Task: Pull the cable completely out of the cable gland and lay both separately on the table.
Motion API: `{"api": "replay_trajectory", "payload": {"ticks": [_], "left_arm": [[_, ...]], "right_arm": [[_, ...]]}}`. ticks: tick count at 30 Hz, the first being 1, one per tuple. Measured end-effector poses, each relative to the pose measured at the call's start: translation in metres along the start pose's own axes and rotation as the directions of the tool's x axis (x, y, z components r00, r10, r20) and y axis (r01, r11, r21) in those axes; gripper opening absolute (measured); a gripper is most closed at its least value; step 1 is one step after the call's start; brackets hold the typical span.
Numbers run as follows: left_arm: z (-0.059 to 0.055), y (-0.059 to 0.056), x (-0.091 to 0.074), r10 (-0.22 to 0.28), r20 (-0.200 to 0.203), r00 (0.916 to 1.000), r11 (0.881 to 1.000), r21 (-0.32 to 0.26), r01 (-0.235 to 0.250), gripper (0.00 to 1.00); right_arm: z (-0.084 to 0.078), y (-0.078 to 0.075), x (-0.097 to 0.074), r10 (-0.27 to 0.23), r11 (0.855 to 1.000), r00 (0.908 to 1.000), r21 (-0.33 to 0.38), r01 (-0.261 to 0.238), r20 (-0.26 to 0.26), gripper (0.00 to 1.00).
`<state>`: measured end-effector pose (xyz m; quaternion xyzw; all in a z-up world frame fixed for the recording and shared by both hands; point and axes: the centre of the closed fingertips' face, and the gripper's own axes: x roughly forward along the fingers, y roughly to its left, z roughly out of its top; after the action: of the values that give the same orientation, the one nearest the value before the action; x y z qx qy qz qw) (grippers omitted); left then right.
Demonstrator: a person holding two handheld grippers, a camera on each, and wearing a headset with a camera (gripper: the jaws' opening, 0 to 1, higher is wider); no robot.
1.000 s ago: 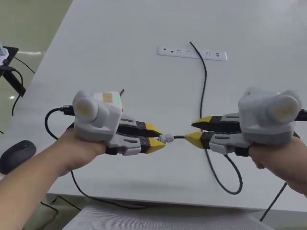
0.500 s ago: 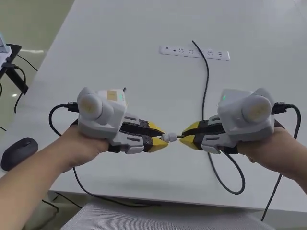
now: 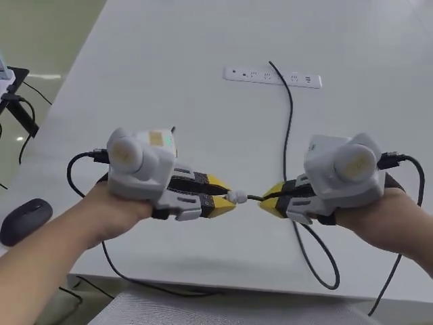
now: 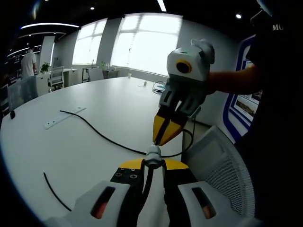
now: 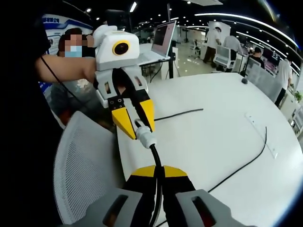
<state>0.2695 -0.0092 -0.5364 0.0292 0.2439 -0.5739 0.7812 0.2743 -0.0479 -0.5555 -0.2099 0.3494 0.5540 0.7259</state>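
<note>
Cable gland point(image 3: 236, 197), small and white, sits pinched between the yellow fingertips of the left gripper point(image 3: 229, 195), whose jaws are closed narrowly on it. In the left gripper view the gland point(image 4: 153, 156) pokes out just past that gripper's own tips point(image 4: 153, 163). A thin black cable point(image 3: 254, 198) comes straight out of the gland's free end and runs the short gap to the right gripper point(image 3: 265, 198), whose jaws are pressed together on it. In the right gripper view the cable point(image 5: 156, 161) rises from between those tips point(image 5: 156, 171) to the gland point(image 5: 145, 135), which the left gripper point(image 5: 139, 127) holds opposite. The cable is not yet out of the gland; the two meet end to end. The grippers point at each other, tips near but not touching, with the right gripper point(image 4: 163, 137) facing the left one's camera.

Gland and cable hang in the air above the near edge of the white table point(image 3: 203, 101), not resting on it. The left hand point(image 3: 115, 210) and the right hand point(image 3: 385, 213) grasp the gripper bodies from behind.

Farther back on the table lies a white power strip point(image 3: 272, 75). Its black cord point(image 3: 287, 128) trails toward the person, passes under the right gripper and loops near the table edge. A dark mouse point(image 3: 24, 220) shows at the far left, and a grey mesh chair point(image 3: 203, 308) below the near edge.
</note>
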Motion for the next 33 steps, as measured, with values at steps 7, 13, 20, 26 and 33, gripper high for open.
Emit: {"api": "replay_trajectory", "payload": {"ticks": [7, 13, 20, 26, 33], "left_arm": [[0.001, 0.001, 0.001, 0.007, 0.001, 1.0, 1.0, 0.0, -0.007, 0.15], [0.001, 0.001, 0.001, 0.007, -0.001, 1.0, 1.0, -0.002, -0.007, 0.15], [0.003, 0.001, 0.002, 0.007, 0.007, 1.0, 1.0, -0.006, -0.007, 0.15], [0.002, 0.003, 0.002, 0.007, 0.004, 1.0, 1.0, -0.005, -0.007, 0.15], [0.001, 0.007, 0.0, 0.011, 0.005, 0.9999, 1.0, -0.014, -0.011, 0.15]], "right_arm": [[-0.01, -0.007, -0.002, -0.019, 0.998, 0.9998, 0.065, 0.019, -0.004, 0.0], [-0.026, -0.014, -0.004, -0.041, 0.99, 0.9986, 0.136, 0.045, -0.034, 0.0], [-0.048, -0.026, -0.004, -0.08, 0.965, 0.993, 0.243, 0.099, -0.087, 0.0], [-0.067, -0.035, 0.0, -0.104, 0.943, 0.9838, 0.3, 0.144, -0.146, 0.0], [-0.062, -0.034, -0.003, -0.101, 0.948, 0.9865, 0.287, 0.135, -0.128, 0.0]]}}
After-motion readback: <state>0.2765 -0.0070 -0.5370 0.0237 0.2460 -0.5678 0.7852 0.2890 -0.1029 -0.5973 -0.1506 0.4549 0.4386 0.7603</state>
